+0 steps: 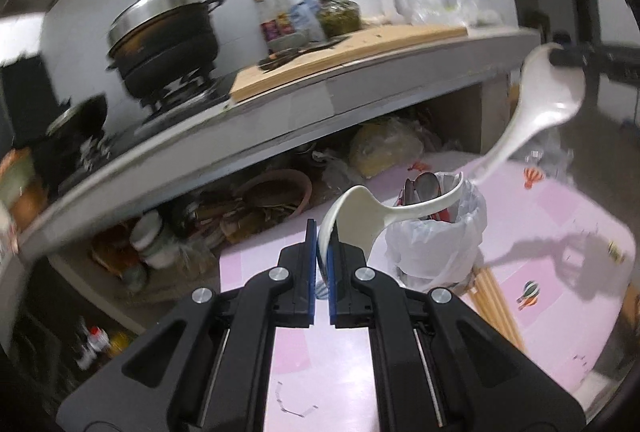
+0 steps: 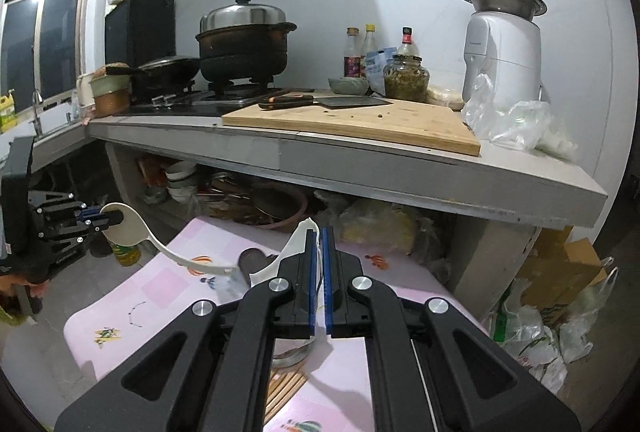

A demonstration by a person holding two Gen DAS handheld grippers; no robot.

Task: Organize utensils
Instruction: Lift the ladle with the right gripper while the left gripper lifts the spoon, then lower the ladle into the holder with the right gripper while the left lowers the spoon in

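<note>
Two white spoons: left tongs (image 1: 323,244) clenched one spoon's bowl (image 1: 352,216), right tongs (image 2: 319,232) clenched the other (image 2: 292,252).

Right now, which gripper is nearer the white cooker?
Right. The right gripper hangs off the counter's end, below the cooker; the left gripper is far out toward the stove side.
</note>
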